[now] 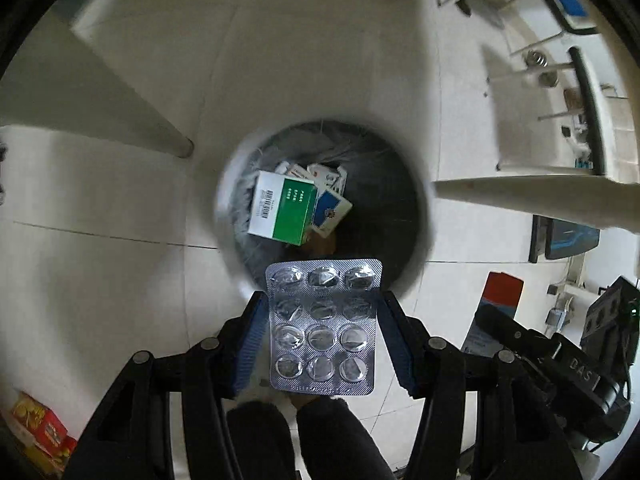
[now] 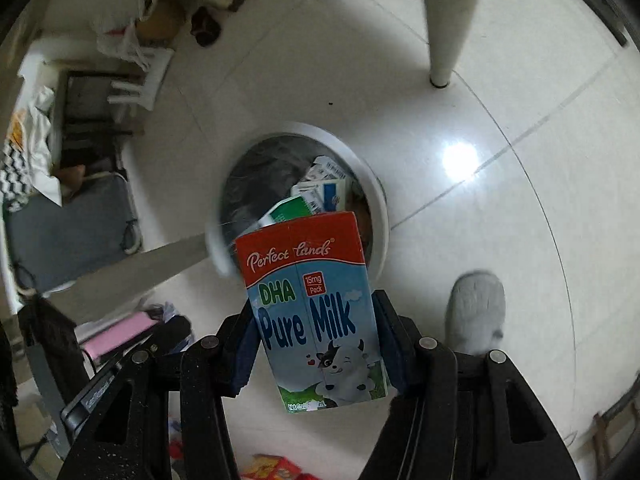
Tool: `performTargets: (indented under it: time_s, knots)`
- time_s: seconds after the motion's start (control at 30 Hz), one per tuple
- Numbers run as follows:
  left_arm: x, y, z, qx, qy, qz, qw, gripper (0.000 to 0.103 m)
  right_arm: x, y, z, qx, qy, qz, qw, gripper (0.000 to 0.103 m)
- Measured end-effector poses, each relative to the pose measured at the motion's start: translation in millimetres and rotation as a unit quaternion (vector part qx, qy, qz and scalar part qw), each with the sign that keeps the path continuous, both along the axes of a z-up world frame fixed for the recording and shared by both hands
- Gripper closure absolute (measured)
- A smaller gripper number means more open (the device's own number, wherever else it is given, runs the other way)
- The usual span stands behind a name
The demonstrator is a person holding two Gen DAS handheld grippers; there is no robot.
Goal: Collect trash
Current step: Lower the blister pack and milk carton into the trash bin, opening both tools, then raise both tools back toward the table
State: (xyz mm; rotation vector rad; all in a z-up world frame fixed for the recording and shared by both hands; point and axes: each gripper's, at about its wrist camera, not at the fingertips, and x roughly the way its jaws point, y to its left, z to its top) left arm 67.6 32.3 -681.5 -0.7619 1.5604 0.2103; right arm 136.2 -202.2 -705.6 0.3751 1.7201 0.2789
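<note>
Both claws point steeply down over the round trash bin (image 1: 324,204) on the white tiled floor (image 1: 120,200), and both are loaded. The left claw (image 1: 322,312) is clamped on a silver blister pack (image 1: 323,326), its blue pads pressing the pack's two long edges; the pack's far end reaches over the near rim of the bin, and its pockets look crumpled. Down inside the dark-lined bin sits a green and white box (image 1: 284,210) with a barcode on its side, and just right of it a blue and white carton (image 1: 330,210), with more small white packets behind them at the far side. The right claw (image 2: 316,316) grips a milk carton (image 2: 314,312), red across the top, blue below, printed "Pure Milk" with a cartoon cow; the pads squeeze its two sides and its top edge overlaps the bin's near rim in that view. To the right of the carton, on the floor, there's a grey slipper (image 2: 476,312). A white table leg (image 2: 444,40) stands on the tiles beyond the bin. Near the left claw's lower left, a red and yellow package (image 1: 38,432) lies on the floor.
</note>
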Motion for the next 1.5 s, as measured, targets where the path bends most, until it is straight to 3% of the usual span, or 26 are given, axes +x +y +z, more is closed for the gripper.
performTargets:
  time_s: [0.1, 0.2, 0.27, 0.33, 0.37, 0.43, 0.5, 0.67, 0.73, 0.9, 1.1, 1.5]
  knots:
    - [10, 1, -31, 0.002, 0.008, -0.009, 0.9999, 0.050, 13, 11, -33, 0.003, -0.002, 0.012, 1.000, 0.048]
    - [6, 3, -37, 0.012, 0.004, -0.013, 0.9998, 0.049, 21, 17, -54, 0.002, -0.007, 0.025, 1.000, 0.048]
    - [5, 2, -37, 0.021, 0.005, -0.018, 0.9996, 0.033, 24, 20, -64, 0.007, -0.006, 0.029, 1.000, 0.048]
    - [1, 1, -30, 0.035, 0.003, -0.024, 0.9991, 0.026, 25, 22, -70, 0.011, -0.008, 0.030, 0.999, 0.047]
    - [-1, 1, -28, 0.043, 0.003, -0.027, 0.9987, 0.018, 26, 22, -71, 0.017, -0.009, 0.028, 0.999, 0.046]
    - [-4, 2, -24, 0.055, -0.007, -0.033, 0.9979, 0.003, 24, 19, -68, 0.026, -0.010, 0.025, 0.999, 0.031]
    - [-10, 4, -18, 0.075, -0.003, -0.035, 0.9966, 0.002, 20, 19, -63, 0.032, -0.013, 0.025, 0.999, 0.015]
    - [-28, 6, 1, 0.108, 0.002, -0.032, 0.9936, 0.002, 6, 19, -41, 0.014, -0.030, 0.040, 0.999, 0.002]
    - [-37, 4, 12, 0.121, 0.005, -0.035, 0.9920, 0.002, 0, 19, -30, -0.004, -0.041, 0.053, 0.998, 0.002]
    - [-59, -7, 49, 0.153, 0.006, -0.049, 0.9870, 0.002, -22, 21, 14, -0.063, -0.087, 0.103, 0.989, 0.002]
    - [-85, -18, 107, 0.165, 0.008, -0.060, 0.9844, 0.002, -49, 11, 90, -0.105, -0.137, 0.143, 0.975, 0.002]
    - [-131, -41, 263, 0.171, -0.026, -0.074, 0.9821, 0.002, -103, 4, 277, -0.097, -0.179, 0.183, 0.962, 0.002]
